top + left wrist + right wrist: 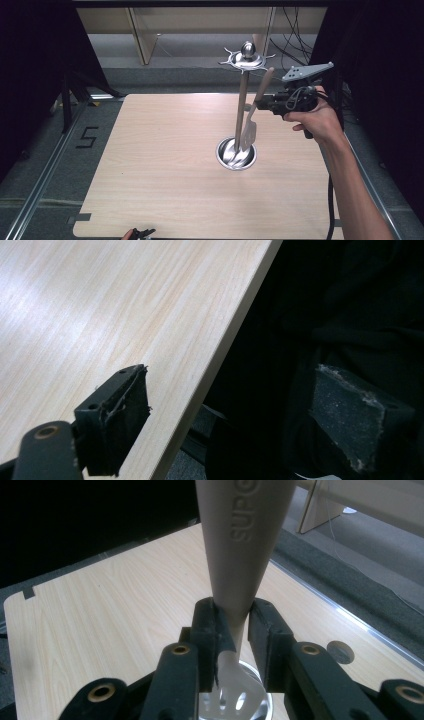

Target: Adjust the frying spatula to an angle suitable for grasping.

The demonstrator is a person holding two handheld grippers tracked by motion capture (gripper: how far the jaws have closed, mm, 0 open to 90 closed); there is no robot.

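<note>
The right hand-held gripper is clamped on the neck of a beige slotted spatula, holding it near-upright beside the pole of a metal utensil stand, probably so its handle can reach a hook on the top ring. The spatula's blade hangs just over the stand's round base mid-desk. The left hand-held gripper idles wide open and empty at the desk's near edge.

Right gripper jaws clamped on beige spatula handle, slotted blade hanging below over steel base, wooden table beneath
</note>
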